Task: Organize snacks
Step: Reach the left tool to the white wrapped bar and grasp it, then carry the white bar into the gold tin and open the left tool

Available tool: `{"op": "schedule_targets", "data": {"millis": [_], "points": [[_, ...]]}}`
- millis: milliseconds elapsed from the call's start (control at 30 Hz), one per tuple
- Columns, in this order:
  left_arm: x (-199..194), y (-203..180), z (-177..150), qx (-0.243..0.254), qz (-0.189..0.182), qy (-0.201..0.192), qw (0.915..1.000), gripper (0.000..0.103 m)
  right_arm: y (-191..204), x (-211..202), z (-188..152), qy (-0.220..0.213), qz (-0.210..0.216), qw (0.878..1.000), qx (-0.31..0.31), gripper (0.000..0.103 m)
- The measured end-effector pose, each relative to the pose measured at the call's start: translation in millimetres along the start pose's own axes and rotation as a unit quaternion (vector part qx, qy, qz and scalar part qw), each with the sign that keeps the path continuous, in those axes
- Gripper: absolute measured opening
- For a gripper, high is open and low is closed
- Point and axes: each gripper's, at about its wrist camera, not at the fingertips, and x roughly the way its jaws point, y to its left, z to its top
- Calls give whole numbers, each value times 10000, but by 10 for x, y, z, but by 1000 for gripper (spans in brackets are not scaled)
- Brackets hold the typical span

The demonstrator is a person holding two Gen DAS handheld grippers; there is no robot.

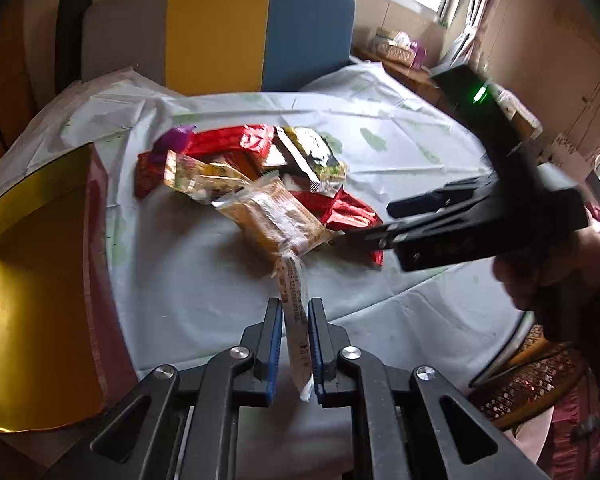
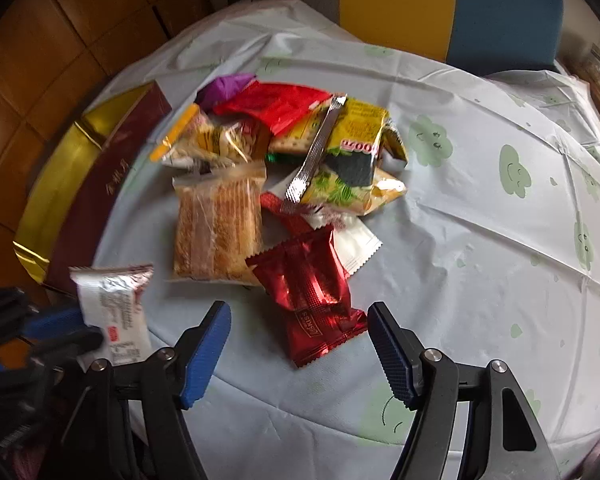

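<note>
The left tool point(image 1: 295, 312) is clamped on a slim white wrapper point(image 1: 296, 320), its blue pads pressed against both sides of the packet, which runs lengthwise between them and sticks out ahead of the tips. From the right wrist camera that same white wrapper point(image 2: 114, 312) shows off to the left of the right tool, gripped in the left tool point(image 2: 60, 324).

The right tool point(image 2: 298, 320) stands with its fingers apart and nothing pressed between the pads; no earlier view tells more. Between and just ahead of its tips lies a shiny red foil packet point(image 2: 312, 300), flat on the table point(image 2: 480, 240), which is covered with a pale cloth printed with green clouds. The pads do not touch the packet.

Ahead of the right tool is the pile of snacks: a clear bag of brown biscuits point(image 2: 216, 232) just left of the red foil packet, a white sachet point(image 2: 358, 248) partly under it, a yellow and green bag point(image 2: 352, 152) further ahead with a silver strip point(image 2: 314, 152) lying across it, a red packet point(image 2: 276, 106) and a purple one point(image 2: 224, 86) at the far side.

To the left of both tools a gold and maroon box point(image 2: 100, 176) sits at the table edge; in the left wrist view its gold inside point(image 1: 32, 272) is close on the left.

In the left wrist view the right tool point(image 1: 364, 236) comes in from the right, held by a hand point(image 1: 548, 264), its tips at the red foil packet point(image 1: 350, 212)
</note>
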Motion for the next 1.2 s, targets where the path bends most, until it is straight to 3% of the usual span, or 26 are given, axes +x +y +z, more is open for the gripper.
{"op": "schedule_targets", "data": {"millis": [100, 133, 167, 233, 333, 400, 433, 500, 567, 667, 767, 800, 833, 1033, 1200], "points": [[-119, 53, 18, 14, -105, -216, 9997, 8, 16, 71, -17, 99, -165, 9997, -128, 71], [-123, 60, 31, 15, -134, -257, 9996, 7, 28, 93, -24, 121, -220, 9995, -177, 63], [-145, 81, 38, 12, -155, -303, 9994, 7, 41, 123, -30, 161, -279, 9992, -242, 48], [-154, 120, 55, -17, -170, -308, 9994, 7, 73, 170, -52, 205, -427, 9982, -377, 37], [-119, 109, 18, -25, -151, -200, 9997, 9, 90, 169, -85, 183, -453, 9980, -412, 36], [-74, 99, -7, -66, -83, -88, 9999, 35, 56, 167, -90, 203, -406, 9984, -339, 36], [-43, 77, -22, -51, -114, 45, 9999, 39, 45, 168, -93, 213, -390, 9985, -319, 36], [35, 37, -48, -16, -85, 268, 9996, 62, 21, 171, -80, 228, -368, 9987, -281, 37], [166, 14, -72, -104, -15, 488, 9988, 68, 13, 206, -17, 230, -357, 9988, -239, 37], [325, 5, -87, -257, -24, 694, 9973, 68, -30, 213, 64, 219, -400, 9988, -196, 37], [469, -36, -89, -157, 234, 769, 9966, 65, -86, 231, 131, 204, -397, 9989, -150, 42], [502, -46, -103, -109, 329, 797, 9962, 40, -79, 226, 138, 185, -413, 9989, -156, 43], [533, -65, -136, -18, 375, 829, 9958, 37, -65, 213, 132, 167, -440, 9987, -176, 44], [207, 35, -176, 40, 84, 305, 9995, 33, 121, 206, 106, 45, -651, 9957, -665, 36], [-344, 394, -26, -355, -89, -419, 9985, 34, 55, 216, 150, 112, -502, 9978, -416, 37]]}}
